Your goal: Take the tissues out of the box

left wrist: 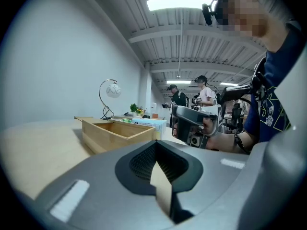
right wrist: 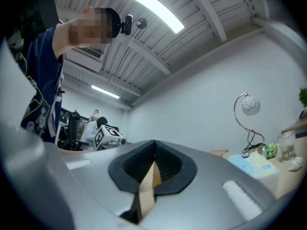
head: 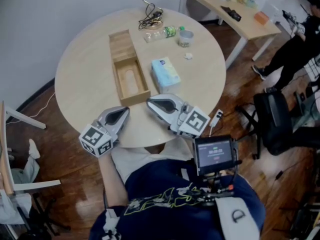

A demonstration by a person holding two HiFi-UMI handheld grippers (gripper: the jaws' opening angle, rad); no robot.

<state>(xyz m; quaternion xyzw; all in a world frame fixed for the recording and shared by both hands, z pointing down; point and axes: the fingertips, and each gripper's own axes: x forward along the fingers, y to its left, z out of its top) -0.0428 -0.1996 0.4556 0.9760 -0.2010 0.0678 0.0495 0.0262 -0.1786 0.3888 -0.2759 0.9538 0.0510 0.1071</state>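
Light-wood round table, dark plank floor, white wall, second desk further back. Far-side cable, bottle and cup are too small to detail. From the left gripper the tissue pack is mostly hidden behind the open wooden box. Right gripper and left gripper both have jaws fully together, nothing held. The box sits just ahead of both tips. The pack lies on the table outside the box, just ahead of the right gripper.
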